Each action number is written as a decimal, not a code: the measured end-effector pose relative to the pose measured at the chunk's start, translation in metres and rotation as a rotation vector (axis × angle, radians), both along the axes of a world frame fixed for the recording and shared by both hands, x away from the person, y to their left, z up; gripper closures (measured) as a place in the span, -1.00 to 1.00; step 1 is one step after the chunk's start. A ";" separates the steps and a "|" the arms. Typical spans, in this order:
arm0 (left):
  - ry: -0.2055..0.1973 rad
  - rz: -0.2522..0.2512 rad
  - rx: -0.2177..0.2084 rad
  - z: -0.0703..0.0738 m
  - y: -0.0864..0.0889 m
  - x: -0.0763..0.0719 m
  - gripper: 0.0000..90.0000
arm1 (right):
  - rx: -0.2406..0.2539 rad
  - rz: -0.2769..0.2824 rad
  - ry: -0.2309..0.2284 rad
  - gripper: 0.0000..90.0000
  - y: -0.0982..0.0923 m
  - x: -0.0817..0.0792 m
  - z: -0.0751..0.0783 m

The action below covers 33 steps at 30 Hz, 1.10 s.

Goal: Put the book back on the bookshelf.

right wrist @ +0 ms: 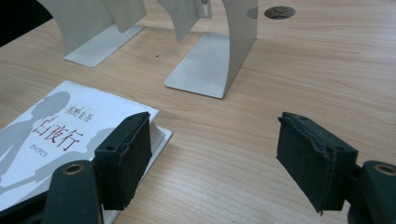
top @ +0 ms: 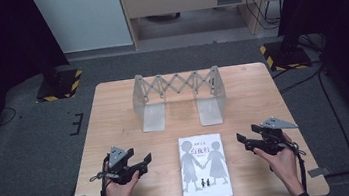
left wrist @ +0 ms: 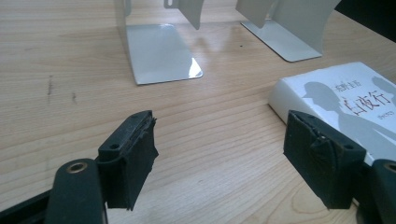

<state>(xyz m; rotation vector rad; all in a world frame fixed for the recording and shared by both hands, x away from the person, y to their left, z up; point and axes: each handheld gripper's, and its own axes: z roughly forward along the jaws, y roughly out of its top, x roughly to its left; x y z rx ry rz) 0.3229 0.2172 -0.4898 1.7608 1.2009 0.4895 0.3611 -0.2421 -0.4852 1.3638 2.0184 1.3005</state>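
Two open, empty grippers flank the book (top: 205,168), lying flat at the table's (top: 113,105) six o'clock: left gripper (top: 146,160) at nine, right gripper (top: 242,138) at three, seemingly poised to lift it toward the bookend rack (top: 179,97) at twelve.

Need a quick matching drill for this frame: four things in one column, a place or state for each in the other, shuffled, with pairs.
Things:
1. book
2. bookend rack
3. left tool
4. right tool

Places or states:
A. stands upright at the far middle of the table, scissor links between its two metal ends
B. open, nothing between the jaws, held just right of the book
C. lies flat, cover up, at the near edge between the two hands
D. open, nothing between the jaws, held just left of the book

Pairs: 1-C, 2-A, 3-D, 4-B
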 end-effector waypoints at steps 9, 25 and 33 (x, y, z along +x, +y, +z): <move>-0.007 -0.039 0.011 0.010 -0.020 0.006 -0.46 | 0.016 0.023 -0.012 -0.41 0.008 0.001 0.009; 0.035 -0.124 0.012 -0.004 -0.048 0.004 -0.47 | 0.028 0.086 0.025 -0.41 0.026 -0.005 -0.005; 0.055 -0.169 0.030 -0.010 -0.062 0.000 -0.46 | 0.014 0.117 0.044 -0.41 0.034 -0.007 -0.012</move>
